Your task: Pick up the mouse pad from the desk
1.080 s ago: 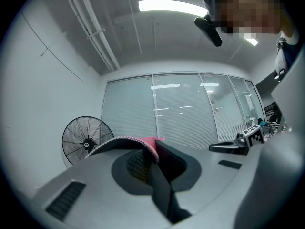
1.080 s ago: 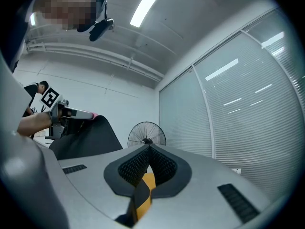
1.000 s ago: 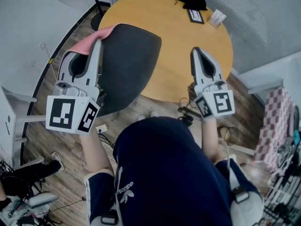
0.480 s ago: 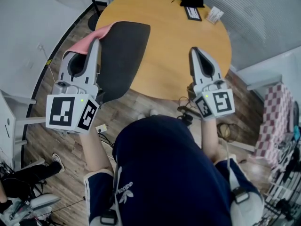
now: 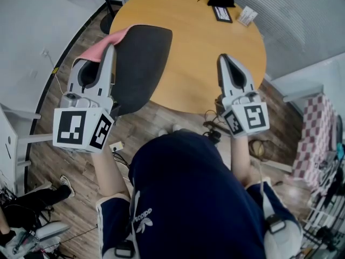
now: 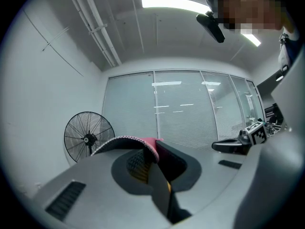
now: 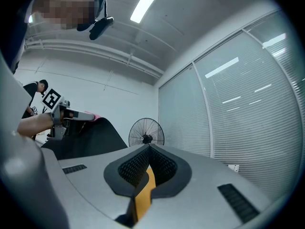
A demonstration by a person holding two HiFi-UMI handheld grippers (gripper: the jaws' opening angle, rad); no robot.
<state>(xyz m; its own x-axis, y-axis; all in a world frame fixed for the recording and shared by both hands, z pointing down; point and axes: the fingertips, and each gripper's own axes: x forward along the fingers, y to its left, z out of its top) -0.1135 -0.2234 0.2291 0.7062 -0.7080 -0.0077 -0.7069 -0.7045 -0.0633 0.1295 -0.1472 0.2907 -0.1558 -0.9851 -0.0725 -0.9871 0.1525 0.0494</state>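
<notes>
Black pad (image 5: 143, 63), pink underneath, is hanging pinched in the left claw (image 5: 111, 47) over the left edge of the bench (image 5: 205, 53), while the right claw (image 5: 223, 58) is hovering pressed together, empty.

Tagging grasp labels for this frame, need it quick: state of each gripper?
Left gripper: jaws closed on the edge of the mouse pad.
Right gripper: jaws closed, holding nothing.
</notes>
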